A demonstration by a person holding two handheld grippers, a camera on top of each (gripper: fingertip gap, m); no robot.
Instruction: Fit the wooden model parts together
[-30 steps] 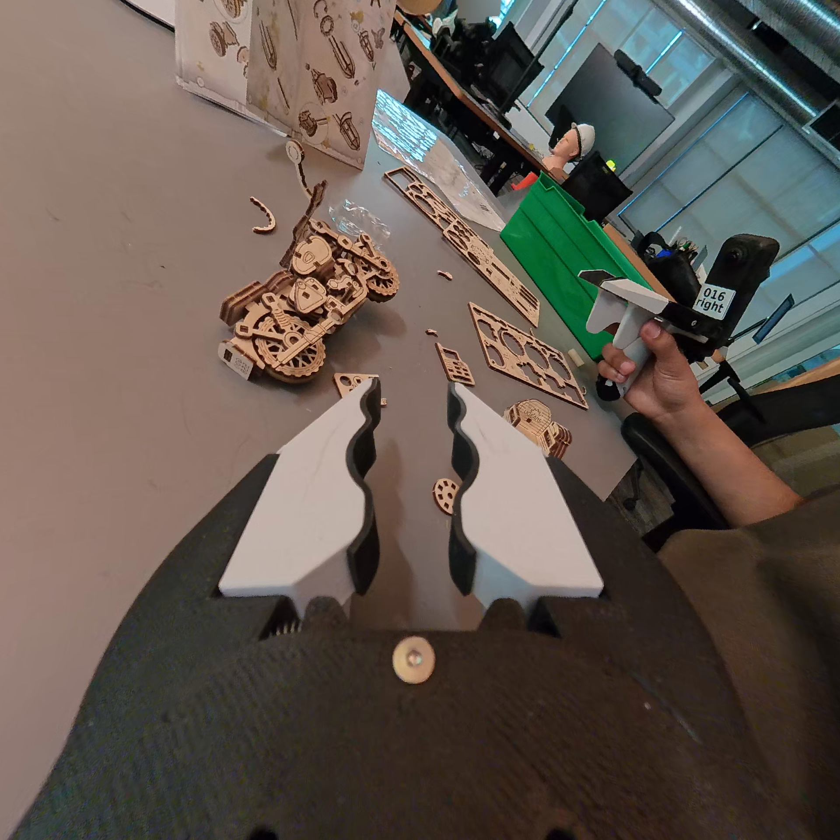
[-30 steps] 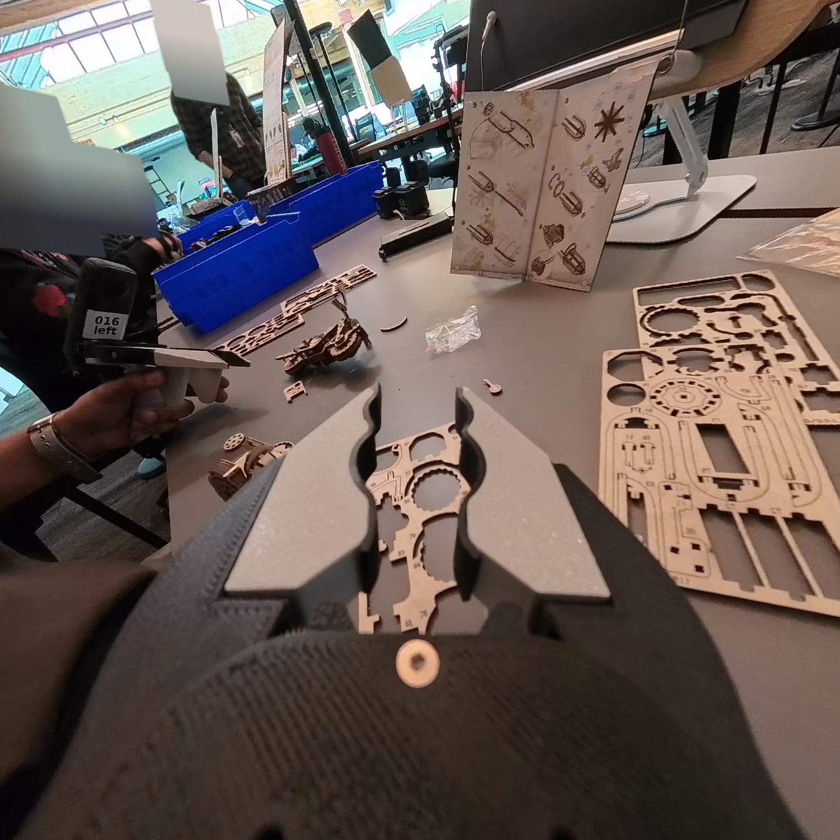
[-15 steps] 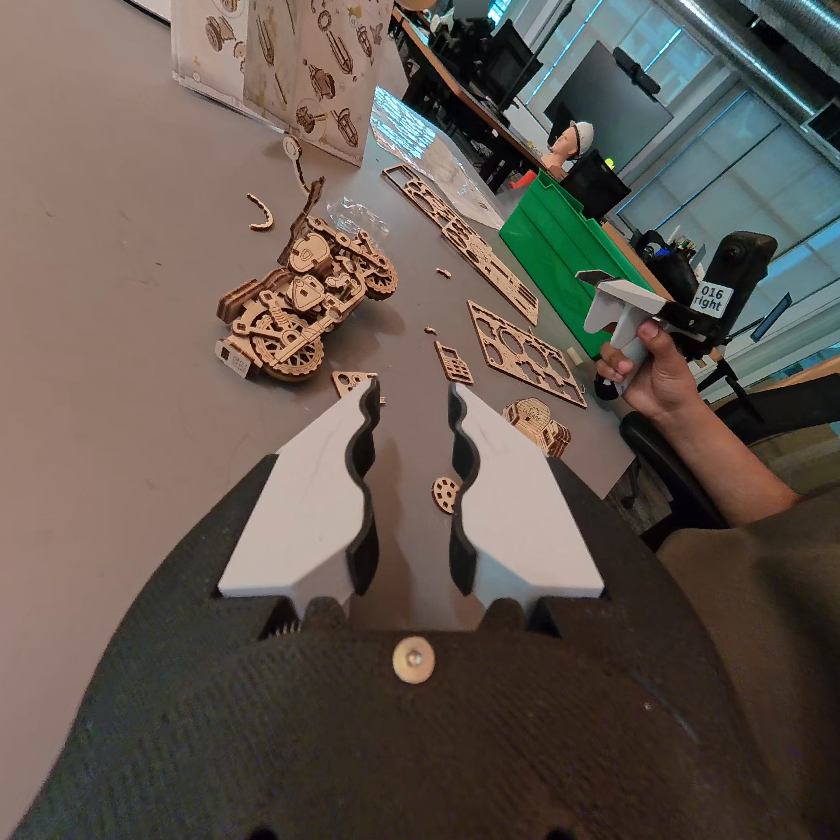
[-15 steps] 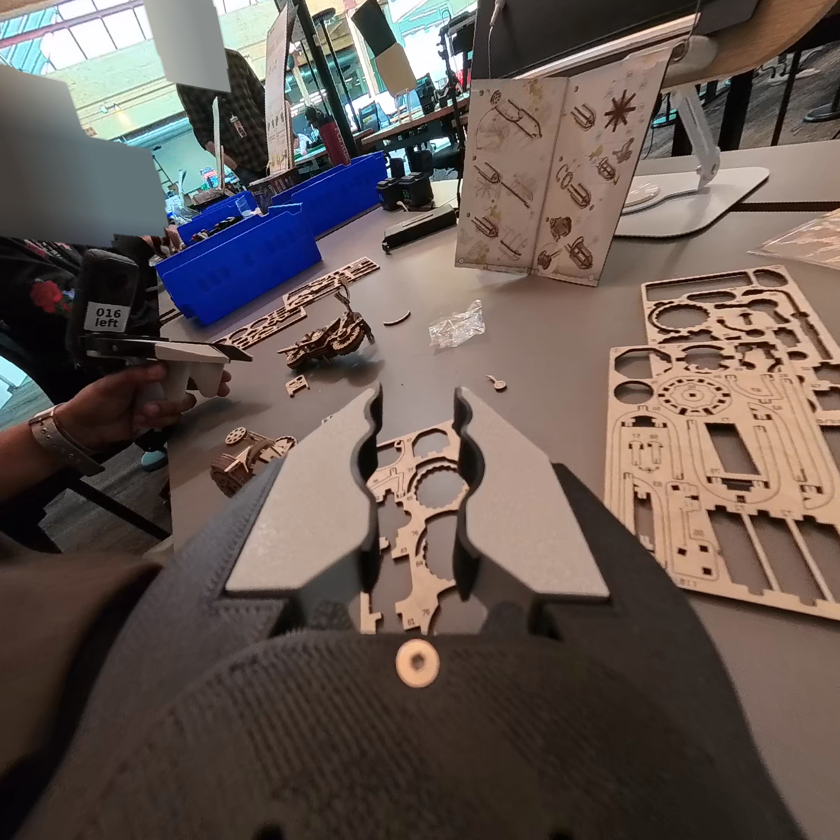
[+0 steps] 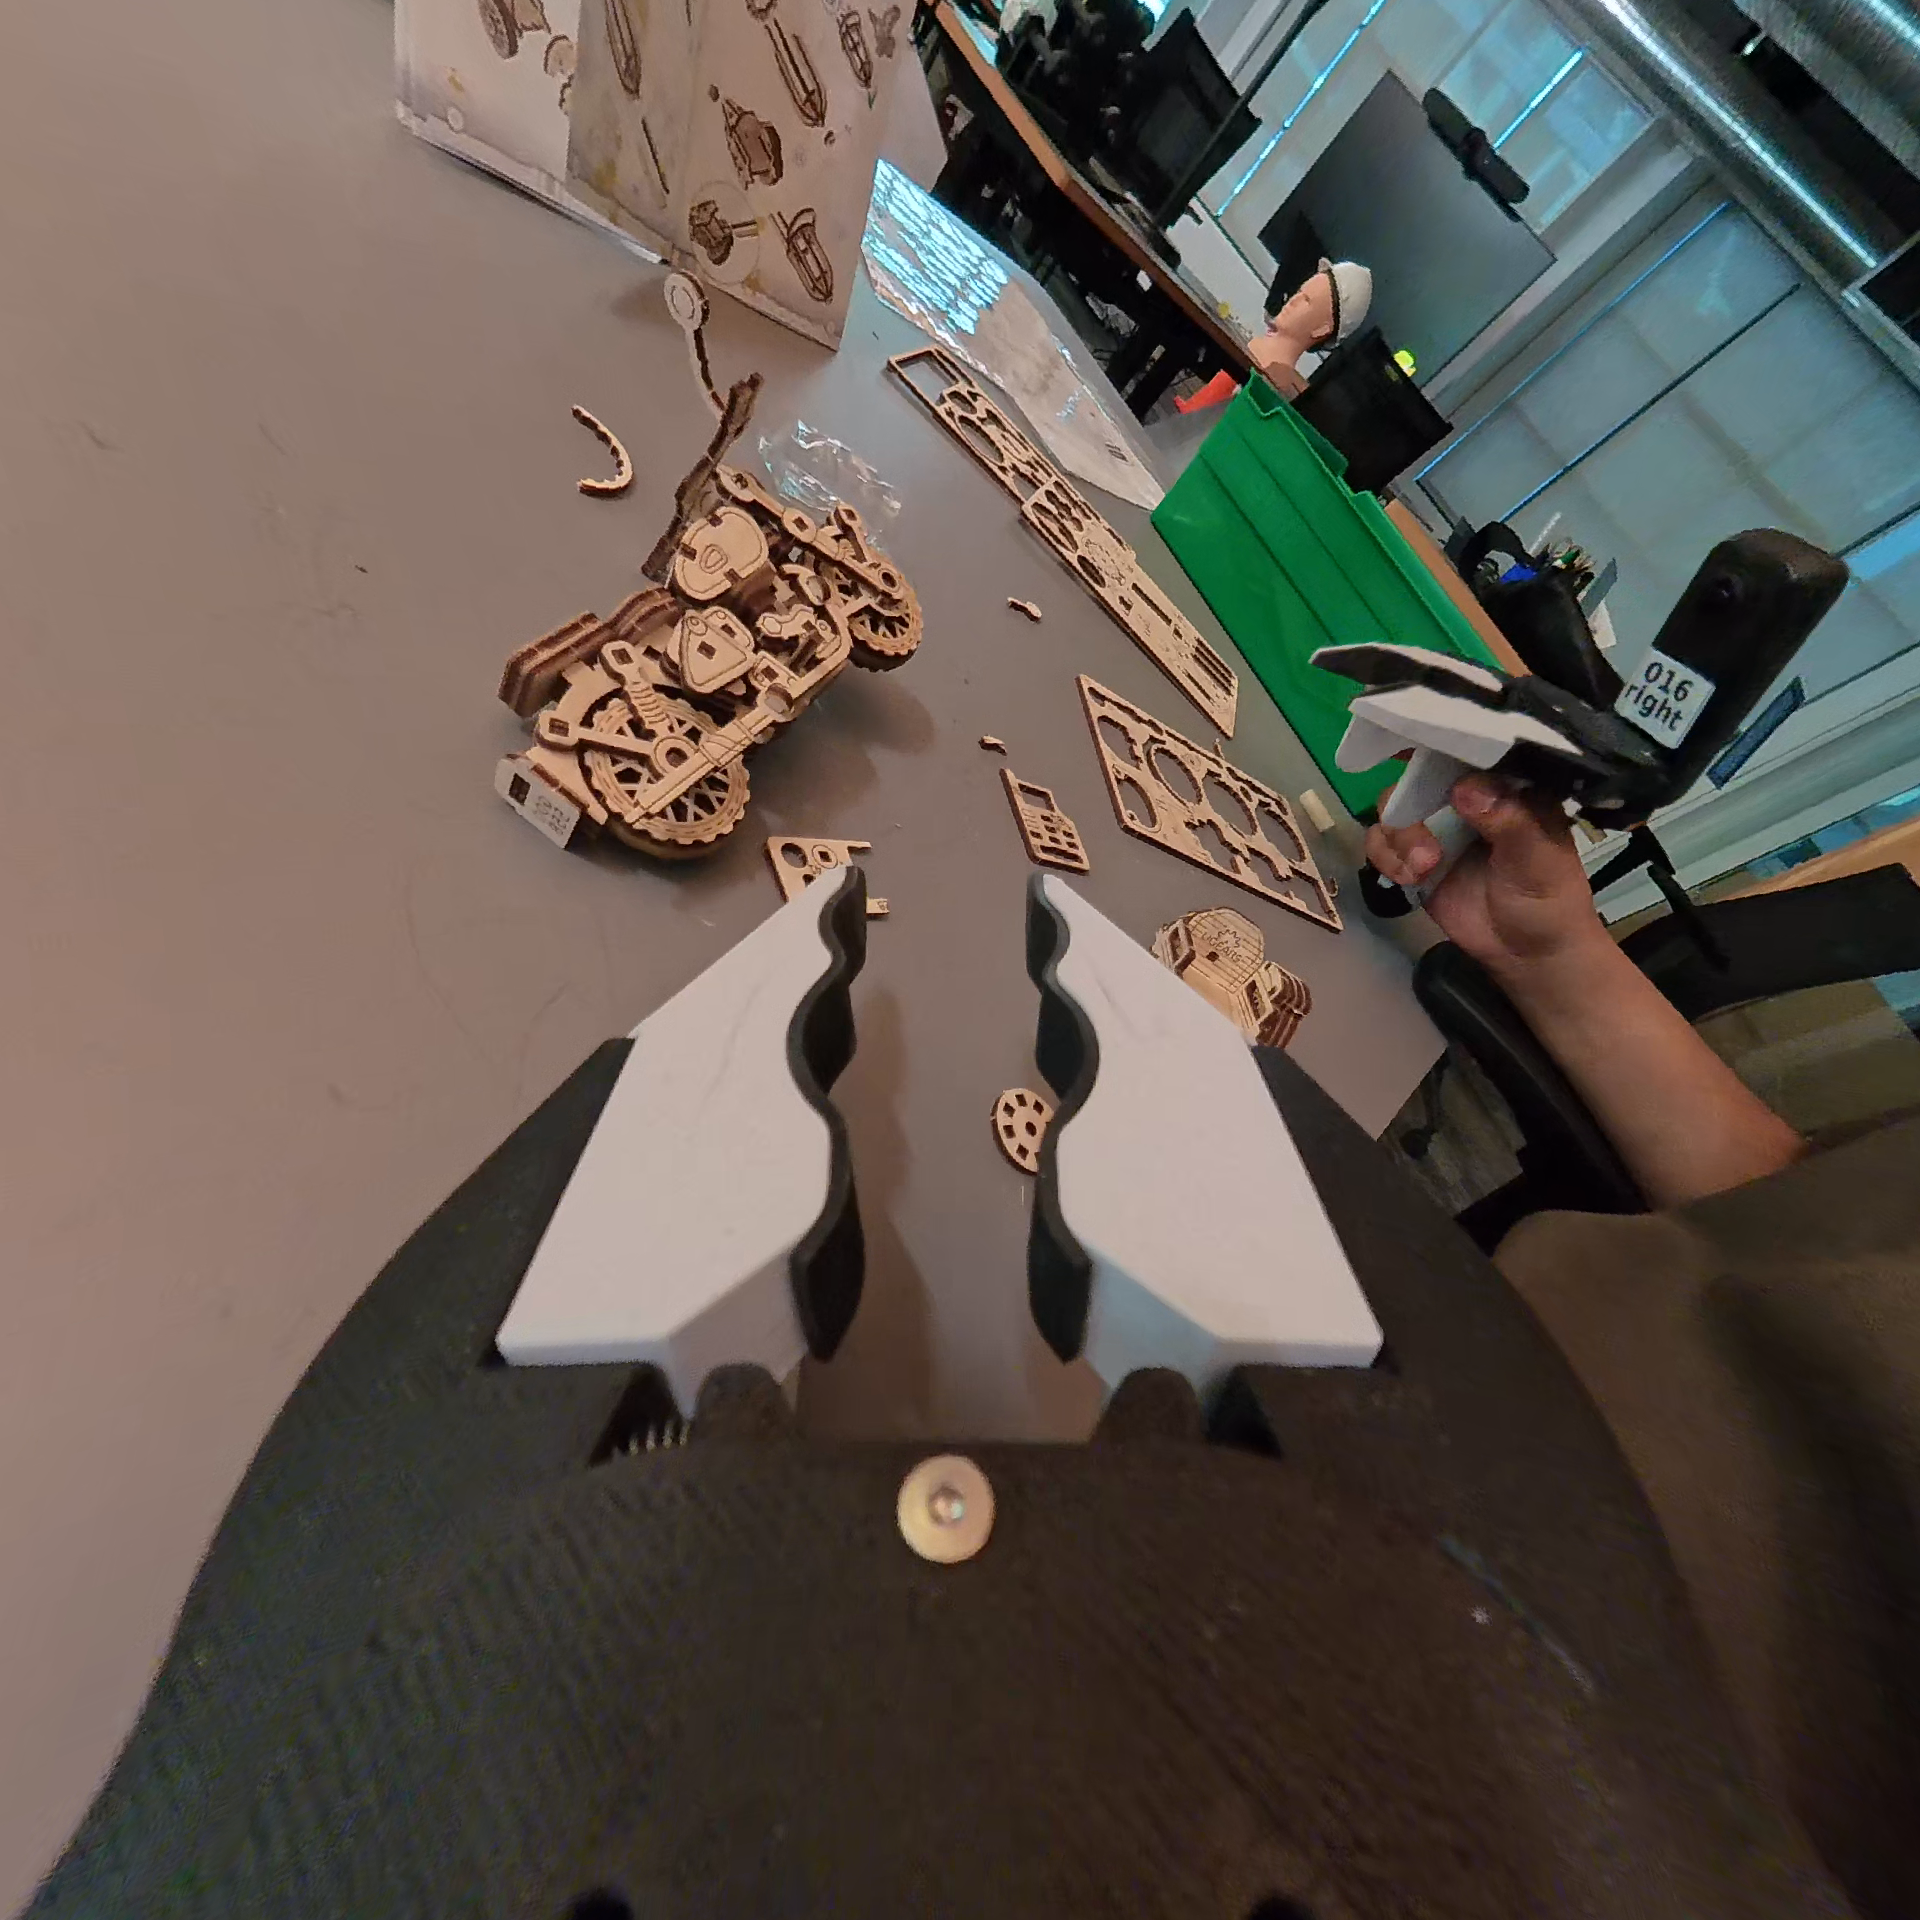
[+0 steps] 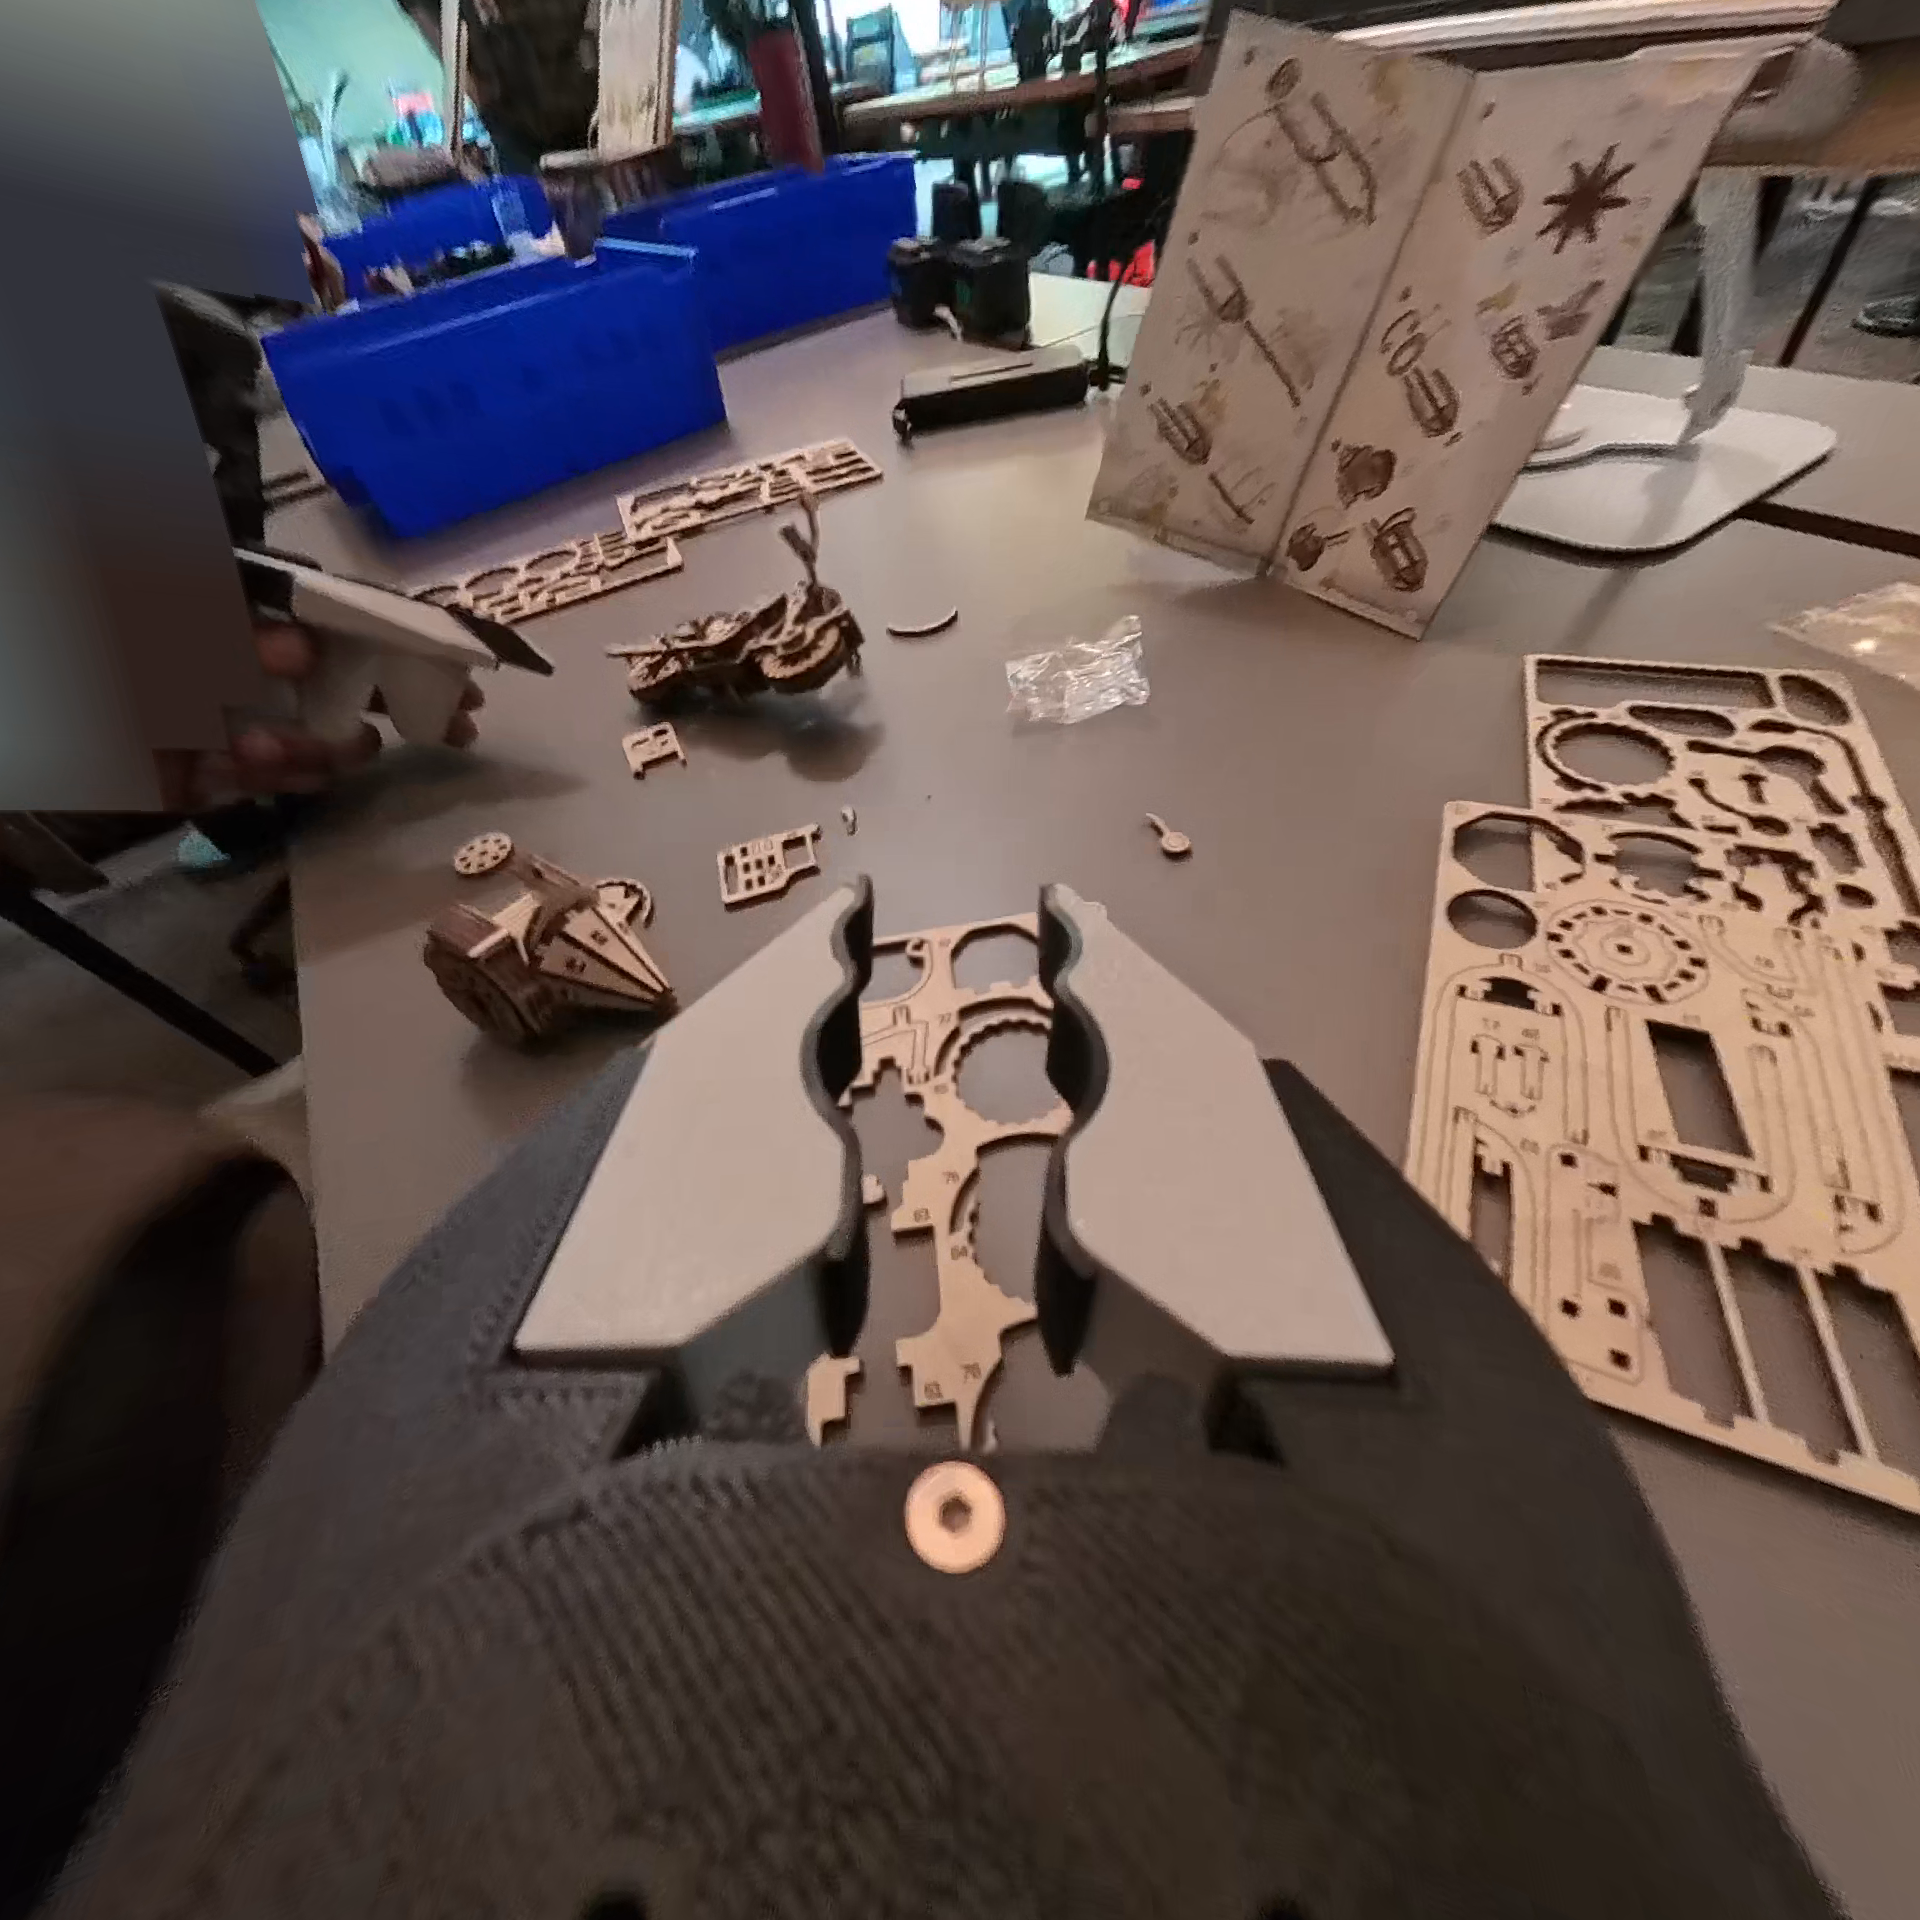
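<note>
Grey tabletop [image 5: 229,644] in an open workshop carried the scattered wooden kit. Left gripper [image 5: 945,904] hovered above the table with its jaws spread and empty; ahead and to its left lay the partly built wooden motorcycle [image 5: 707,675] on its side, a small spoked wheel disc [image 5: 1020,1127] lay on the table between its fingers, and a small rounded subassembly [image 5: 1236,971] lay just to its right. Right gripper [image 6: 954,909] was likewise spread and empty, poised over a punched-out part sheet [image 6: 956,1101] visible between its fingers. A fuller part sheet [image 6: 1662,1122] lay to its right, and the rounded subassembly [image 6: 540,966] to its left. Beyond, a folded instruction sheet [image 6: 1382,332] stood upright, with a blue bin [image 6: 488,405] far to the left.
</note>
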